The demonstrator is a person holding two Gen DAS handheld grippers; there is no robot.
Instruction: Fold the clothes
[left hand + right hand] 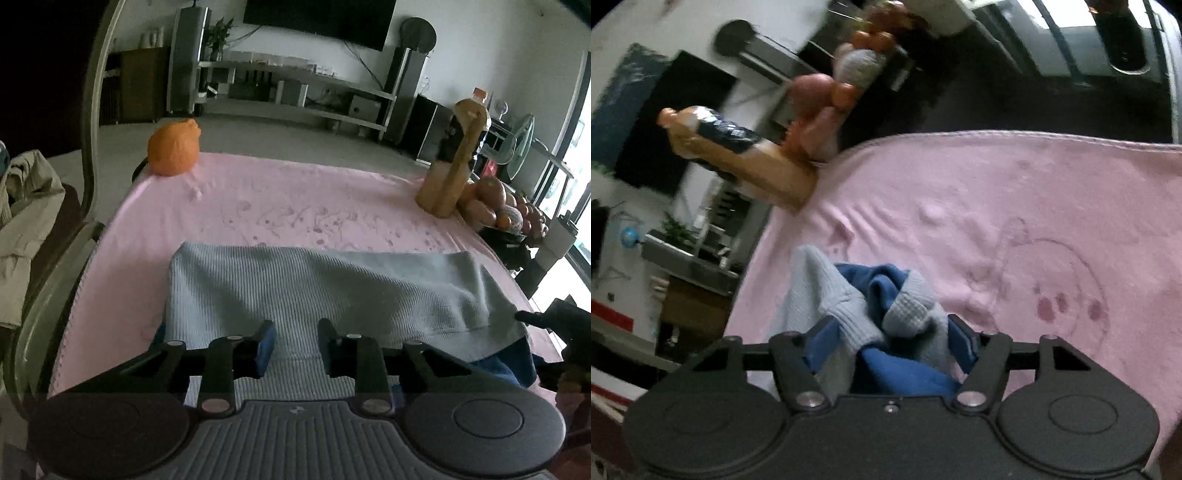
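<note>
Folding looks mid-way — grey ribbed garment (314, 288) with blue lining lies doubled over on the pink blanket (258, 199), near side from the orange ball (173, 147), right tool (890, 332) clamped on a bunched corner, left tool (295, 347) parted and empty above it — next, carry that corner across.

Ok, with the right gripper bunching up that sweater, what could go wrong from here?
1. The right gripper holds a crumpled wad of grey sweater and blue lining rather than one clean edge, so a fold made now would likely come out lumpy.
2. The left gripper is open above the fabric, holding nothing, so pulling may drag the sweater across the pink blanket and wrinkle it.
</note>
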